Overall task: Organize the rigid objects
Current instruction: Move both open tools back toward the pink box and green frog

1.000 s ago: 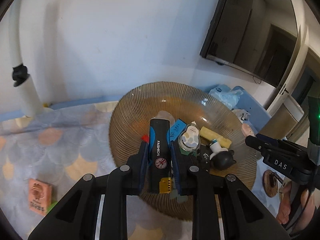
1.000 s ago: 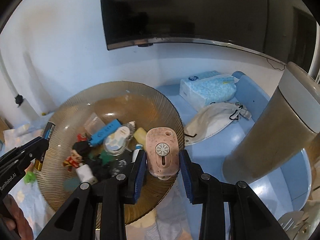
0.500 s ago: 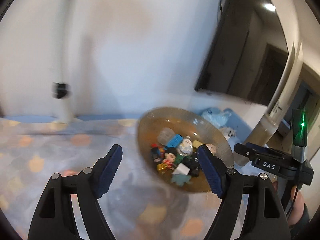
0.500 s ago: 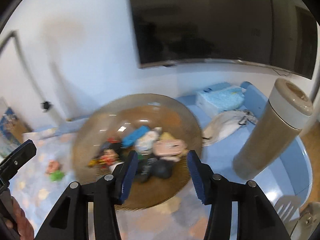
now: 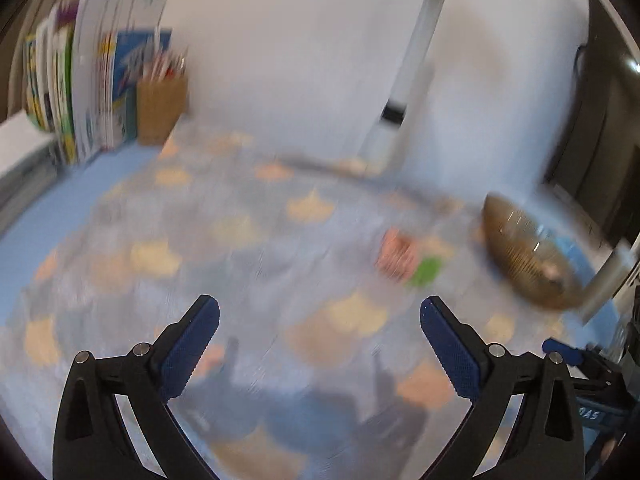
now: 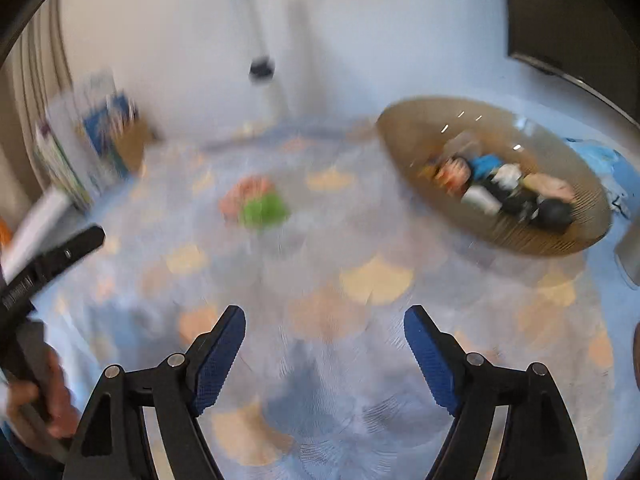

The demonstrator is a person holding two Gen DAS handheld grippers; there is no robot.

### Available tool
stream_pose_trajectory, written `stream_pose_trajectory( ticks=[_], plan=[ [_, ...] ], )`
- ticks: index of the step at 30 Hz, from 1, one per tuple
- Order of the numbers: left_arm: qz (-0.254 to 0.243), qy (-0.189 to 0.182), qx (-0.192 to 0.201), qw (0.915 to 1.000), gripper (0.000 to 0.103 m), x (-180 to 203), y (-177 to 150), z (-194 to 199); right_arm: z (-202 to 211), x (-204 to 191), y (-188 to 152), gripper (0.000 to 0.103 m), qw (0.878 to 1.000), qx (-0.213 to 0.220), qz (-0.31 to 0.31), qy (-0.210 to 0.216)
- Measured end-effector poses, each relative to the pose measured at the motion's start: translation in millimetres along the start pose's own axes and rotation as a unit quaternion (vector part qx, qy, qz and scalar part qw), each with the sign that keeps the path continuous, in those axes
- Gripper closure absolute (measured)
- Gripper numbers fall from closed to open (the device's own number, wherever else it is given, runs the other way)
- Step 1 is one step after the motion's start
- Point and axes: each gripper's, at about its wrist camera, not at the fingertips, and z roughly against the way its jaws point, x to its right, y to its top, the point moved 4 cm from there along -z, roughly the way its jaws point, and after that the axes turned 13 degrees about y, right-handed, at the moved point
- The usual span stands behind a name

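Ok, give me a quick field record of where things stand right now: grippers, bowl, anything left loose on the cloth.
left gripper: open, empty, jaws just opened wide
right gripper: open, empty, jaws just opened
bowl: holds a pile of small items
pink item: on the cloth, outside the bowl
green item: touching the pink item
image: motion-blurred

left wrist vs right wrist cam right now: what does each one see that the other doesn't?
Left wrist only: the pencil cup beside the books, and the bowl edge-on, contents mostly hidden.

Right wrist only: the small objects piled in the bowl, and a hand holding the left gripper's handle.

Both: the patterned tablecloth, the pink block touching the green piece, the standing books, each view's own jaws open and empty.
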Motion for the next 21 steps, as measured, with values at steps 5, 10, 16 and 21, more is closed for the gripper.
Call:
stream_pose_trajectory(
  ticks=[5, 10, 16, 21],
  plan=[
    [0.016, 0.001, 0.005, 0.9999, 0.002, -13, -5, -4, -22, 0, -17, 0.023, 1.000, -0.027, -0.008, -0.003],
    [-0.014, 0.010, -0.003, 0.9999, 0.002, -2, -9, -7, -23, 8, -16, 0.023, 0.999, -0.027, -0.028, 0.004],
    [-0.074, 0.048, 0.029, 0.9957, 0.002, 19, -17, 3, -21, 8, -15, 0.023, 0.999, -0.027, -0.026, -0.001],
    [-0.121, 0.046, -0.011, 0.9916, 0.002, 32, -21, -5, -21, 10, -13, 0.023, 0.998, -0.048, -0.032, 0.002]
  ],
)
